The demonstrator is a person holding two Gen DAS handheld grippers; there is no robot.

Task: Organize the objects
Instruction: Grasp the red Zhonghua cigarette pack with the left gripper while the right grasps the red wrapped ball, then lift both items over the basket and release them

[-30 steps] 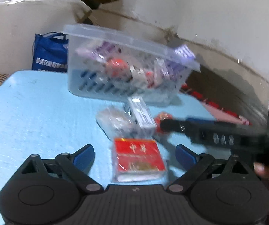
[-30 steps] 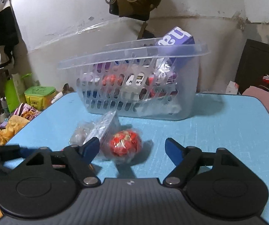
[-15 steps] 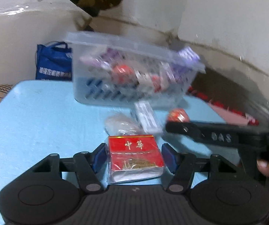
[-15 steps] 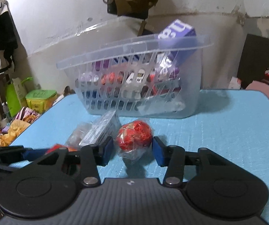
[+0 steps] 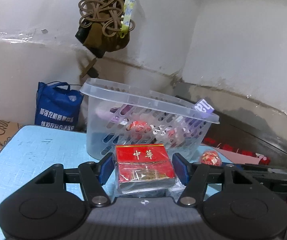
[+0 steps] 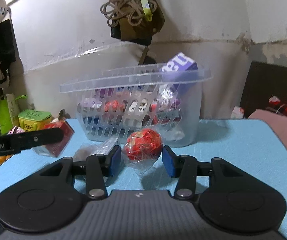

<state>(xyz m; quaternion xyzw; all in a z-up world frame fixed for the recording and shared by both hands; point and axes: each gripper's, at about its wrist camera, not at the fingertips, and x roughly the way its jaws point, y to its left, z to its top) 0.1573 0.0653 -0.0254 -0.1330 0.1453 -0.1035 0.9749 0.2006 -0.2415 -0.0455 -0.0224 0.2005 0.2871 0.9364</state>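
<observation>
Your left gripper (image 5: pixel 143 167) pinches the red pack (image 5: pixel 144 165) and your right gripper (image 6: pixel 141 158) the wrapped ball (image 6: pixel 143 145), both near the basket (image 6: pixel 135 78) at twelve o'clock; slick film could let either slip.

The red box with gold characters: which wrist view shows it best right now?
The left wrist view. There the red box faces the camera between the left gripper pads, which grip its sides. In the right wrist view only a corner of it shows behind that gripper's black finger.
</observation>
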